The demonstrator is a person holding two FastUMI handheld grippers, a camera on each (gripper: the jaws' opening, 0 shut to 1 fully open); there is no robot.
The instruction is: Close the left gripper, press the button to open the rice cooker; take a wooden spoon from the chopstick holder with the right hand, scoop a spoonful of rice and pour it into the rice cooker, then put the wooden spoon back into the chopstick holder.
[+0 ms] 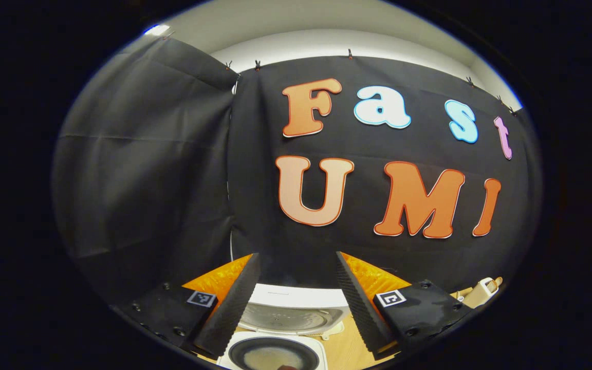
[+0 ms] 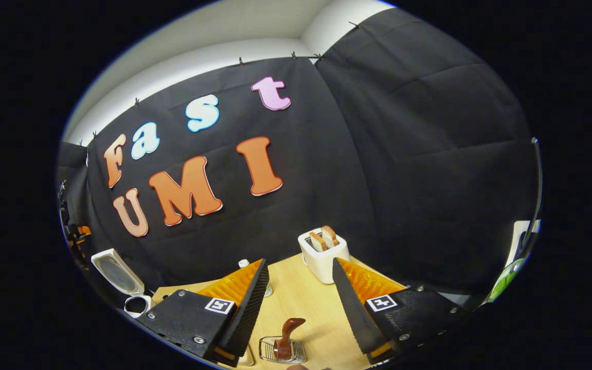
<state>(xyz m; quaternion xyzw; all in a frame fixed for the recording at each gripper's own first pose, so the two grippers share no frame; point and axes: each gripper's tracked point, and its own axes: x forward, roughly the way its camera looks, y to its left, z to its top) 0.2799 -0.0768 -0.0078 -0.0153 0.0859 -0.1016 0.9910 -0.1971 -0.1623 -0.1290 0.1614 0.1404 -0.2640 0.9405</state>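
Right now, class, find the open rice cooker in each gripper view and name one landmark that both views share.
Left gripper view: the rice cooker sits bottom centre, lid raised, between that gripper's fingers.
Right gripper view: the rice cooker stands far left at the table's edge, lid up.
Shared landmark: the wooden table.

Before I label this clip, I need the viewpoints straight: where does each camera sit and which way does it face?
Left gripper view: rides the left gripper, looking down over the open rice cooker; its own two fingers show, spread.
Right gripper view: rides the right gripper, facing the table, wooden spoon in the chopstick holder, toaster; its fingers show, spread.
Shared: the rice cooker, far left in the right gripper view.
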